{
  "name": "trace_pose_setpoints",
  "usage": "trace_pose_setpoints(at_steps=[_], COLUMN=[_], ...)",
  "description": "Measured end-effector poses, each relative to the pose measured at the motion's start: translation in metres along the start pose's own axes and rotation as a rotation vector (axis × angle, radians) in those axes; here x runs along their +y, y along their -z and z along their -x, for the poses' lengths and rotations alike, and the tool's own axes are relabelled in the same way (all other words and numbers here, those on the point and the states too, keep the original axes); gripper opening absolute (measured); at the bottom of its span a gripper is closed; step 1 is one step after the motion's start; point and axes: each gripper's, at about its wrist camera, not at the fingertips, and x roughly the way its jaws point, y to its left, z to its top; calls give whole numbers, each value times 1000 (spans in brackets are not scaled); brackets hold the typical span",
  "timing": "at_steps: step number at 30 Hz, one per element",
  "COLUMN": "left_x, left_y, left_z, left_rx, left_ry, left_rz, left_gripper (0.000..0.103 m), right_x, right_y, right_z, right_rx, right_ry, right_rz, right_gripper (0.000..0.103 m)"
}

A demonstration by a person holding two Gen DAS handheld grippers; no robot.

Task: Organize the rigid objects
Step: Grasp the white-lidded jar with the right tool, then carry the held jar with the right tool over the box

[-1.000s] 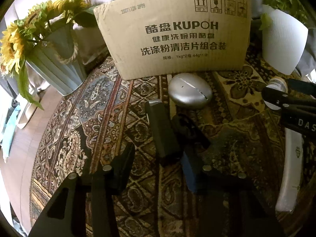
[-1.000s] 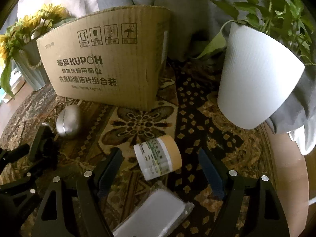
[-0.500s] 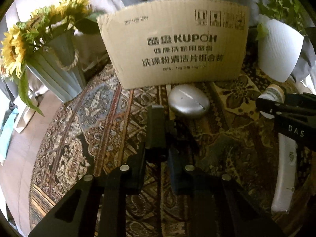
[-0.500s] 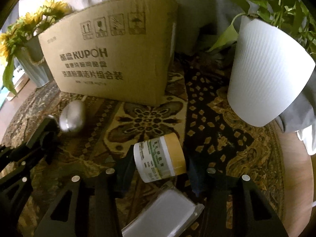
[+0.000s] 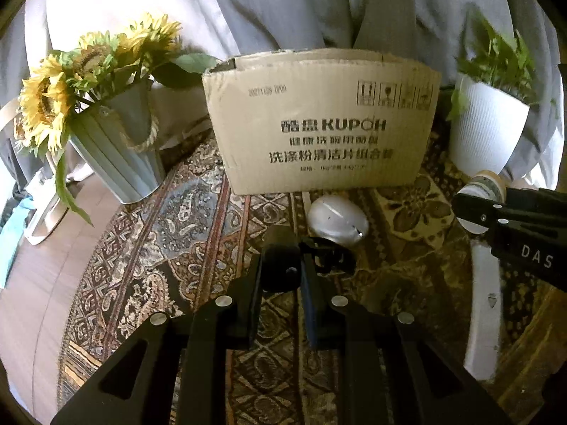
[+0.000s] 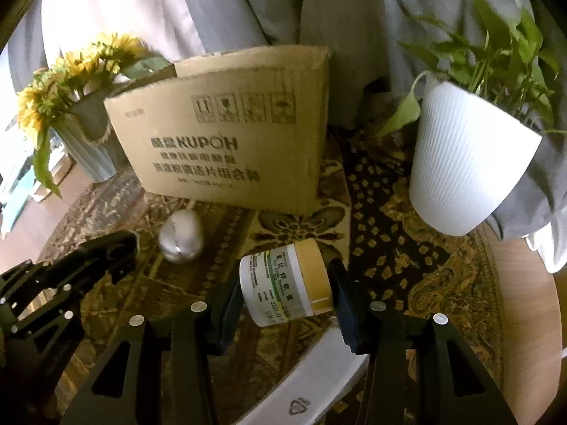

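Gripping a black block (image 5: 281, 272) and a white jar (image 6: 283, 283), both above the patterned rug (image 5: 177, 233).
Left gripper (image 5: 281, 283) clamps the block; right gripper (image 6: 283, 294) pinches the jar, green-printed label, tan lid.

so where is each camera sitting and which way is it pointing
Left wrist: on the left gripper, facing forward at the cardboard box and silver egg-shaped object; its own fingers clamp a black object, and the right gripper enters at right.
Right wrist: on the right gripper, facing the box and white plant pot; its fingers clamp a jar, and the left gripper shows at left.
Shared: box, silver object, sunflowers, pot, patterned rug.
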Motion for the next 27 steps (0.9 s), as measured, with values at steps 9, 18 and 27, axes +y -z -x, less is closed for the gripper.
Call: trace_pose_setpoints(at_steps=[9,18,27], left_x=[10,20,32], left_y=[-11,-30,-51], left_z=[29,70,101], left_rx=[-88,-216,-333], left_ry=[10,26,36], left_rz=[8,-8,-21], left_gripper=[21,21,21], right_x=[12,22,28], right_y=[-8,-17,-32], right_z=[30,67,96], right_rx=[-60,-148,-239], right_ry=[-7,-8,-13], right_rz=[-12,-23,-46], right_gripper=[47,47,47])
